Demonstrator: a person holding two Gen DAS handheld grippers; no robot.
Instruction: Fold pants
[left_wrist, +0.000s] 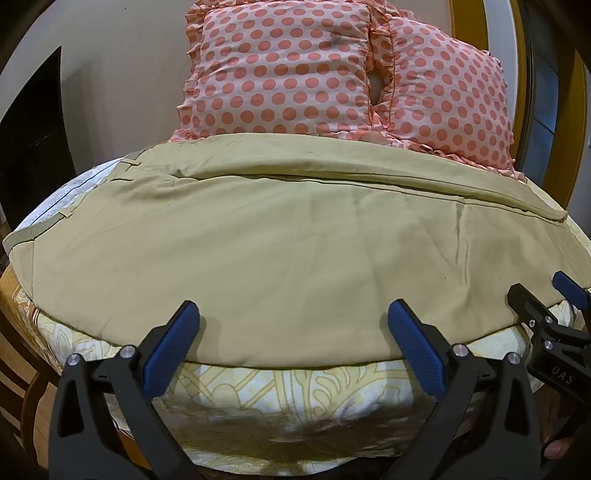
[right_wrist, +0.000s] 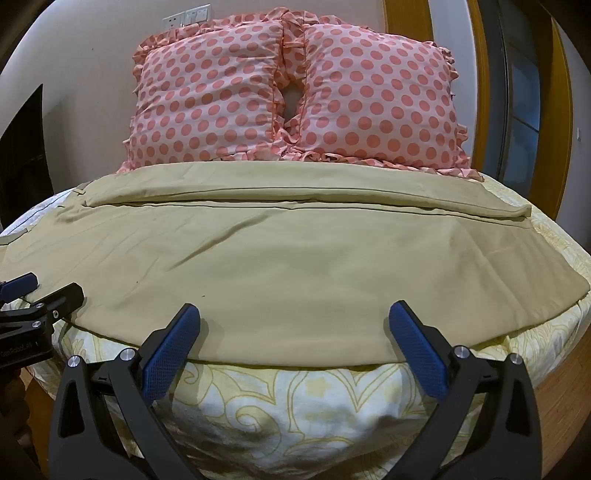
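Khaki pants (left_wrist: 280, 243) lie spread flat across the bed, waistband at the left, leg hems at the right; they also show in the right wrist view (right_wrist: 280, 258). One leg lies on the other, seam lines running left to right. My left gripper (left_wrist: 293, 314) is open, jaws wide, just above the pants' near edge toward the waist side. My right gripper (right_wrist: 294, 315) is open, jaws wide, above the near edge toward the hem side. Each gripper shows at the other view's edge: the right gripper (left_wrist: 543, 295) and the left gripper (right_wrist: 40, 288).
The bed has a yellow-and-white patterned sheet (right_wrist: 295, 406). Two pink polka-dot pillows (right_wrist: 207, 96) (right_wrist: 376, 96) lean against the wall behind the pants. A wooden door frame (right_wrist: 546, 110) stands at the right. A dark panel (left_wrist: 33, 147) is at the left.
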